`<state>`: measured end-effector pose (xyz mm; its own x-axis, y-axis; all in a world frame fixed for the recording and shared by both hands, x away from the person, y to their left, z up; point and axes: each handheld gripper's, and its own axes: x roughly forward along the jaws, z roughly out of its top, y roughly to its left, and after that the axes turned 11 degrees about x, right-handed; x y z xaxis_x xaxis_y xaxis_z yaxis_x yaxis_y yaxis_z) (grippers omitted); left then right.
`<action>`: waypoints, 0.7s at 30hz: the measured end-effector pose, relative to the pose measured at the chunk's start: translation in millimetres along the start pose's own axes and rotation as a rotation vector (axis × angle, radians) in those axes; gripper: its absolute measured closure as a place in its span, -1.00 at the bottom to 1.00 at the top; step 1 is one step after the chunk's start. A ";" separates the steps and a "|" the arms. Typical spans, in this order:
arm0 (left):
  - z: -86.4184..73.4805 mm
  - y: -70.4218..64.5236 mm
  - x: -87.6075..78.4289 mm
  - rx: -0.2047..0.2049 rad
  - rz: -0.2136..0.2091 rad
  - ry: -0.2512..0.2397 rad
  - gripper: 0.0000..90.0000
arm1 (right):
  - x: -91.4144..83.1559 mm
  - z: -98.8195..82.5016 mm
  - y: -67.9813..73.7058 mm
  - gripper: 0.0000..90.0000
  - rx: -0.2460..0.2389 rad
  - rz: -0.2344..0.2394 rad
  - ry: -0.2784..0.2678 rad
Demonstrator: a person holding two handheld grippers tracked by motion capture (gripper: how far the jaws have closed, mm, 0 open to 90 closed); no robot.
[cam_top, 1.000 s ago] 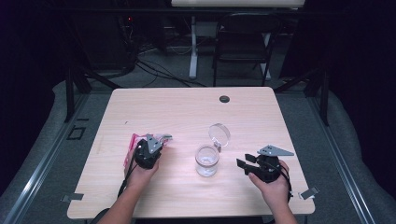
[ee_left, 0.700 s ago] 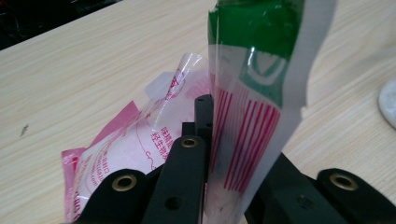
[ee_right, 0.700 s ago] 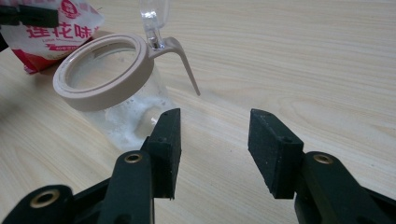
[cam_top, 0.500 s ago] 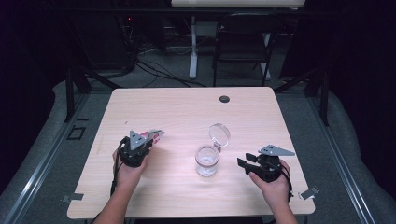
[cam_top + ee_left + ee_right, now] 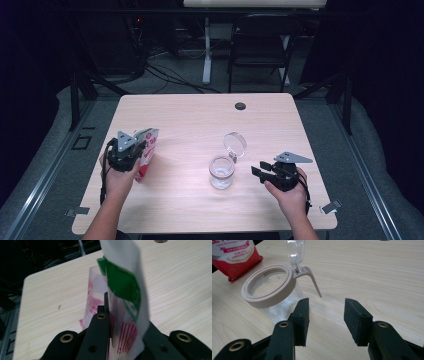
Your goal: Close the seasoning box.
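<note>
On the pale wooden surface [image 5: 200, 120] the left gripper [image 5: 131, 150] has its jaws clamped on a light, floppy packet [image 5: 122, 302], best pinched near its sealed edge, while the right gripper [image 5: 325, 315] rests, jaws apart, beside the fragile open jar [image 5: 269, 287].

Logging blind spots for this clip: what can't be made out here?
- Packet print: blurred and too close in the left gripper view.
- Packet's top: cut off in the right gripper view.
- Jar lid: cut off by that view's top edge.
- Jar's white contents: too small in the high view.
</note>
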<state>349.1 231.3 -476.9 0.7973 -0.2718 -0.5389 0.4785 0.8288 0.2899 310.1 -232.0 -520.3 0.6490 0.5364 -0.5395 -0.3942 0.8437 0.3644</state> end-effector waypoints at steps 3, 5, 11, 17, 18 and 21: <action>3.7 13.5 -4.4 -0.014 0.009 0.003 1.00 | 2.5 1.2 0.9 0.24 -0.004 0.003 0.000; 5.8 21.9 -6.0 -0.022 0.010 0.007 1.00 | 4.0 1.8 1.4 0.24 -0.002 0.011 0.004; 16.1 37.9 -9.8 -0.028 0.008 0.007 1.00 | 6.0 3.8 1.3 0.25 0.001 0.019 0.003; 31.8 36.9 -17.1 0.021 -0.004 -0.008 1.00 | 6.4 4.0 0.9 0.26 0.009 0.023 0.003; 34.1 36.4 -18.5 0.022 -0.017 -0.010 1.00 | 6.3 4.0 0.8 0.26 0.007 0.021 0.004; 39.7 34.3 -21.7 0.022 -0.068 -0.023 1.00 | 6.0 4.0 0.9 0.26 0.003 0.019 0.005</action>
<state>362.8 246.2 -423.9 0.7707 -0.3390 -0.5395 0.5399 0.7972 0.2704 316.2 -228.2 -520.2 0.6384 0.5521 -0.5363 -0.4040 0.8334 0.3771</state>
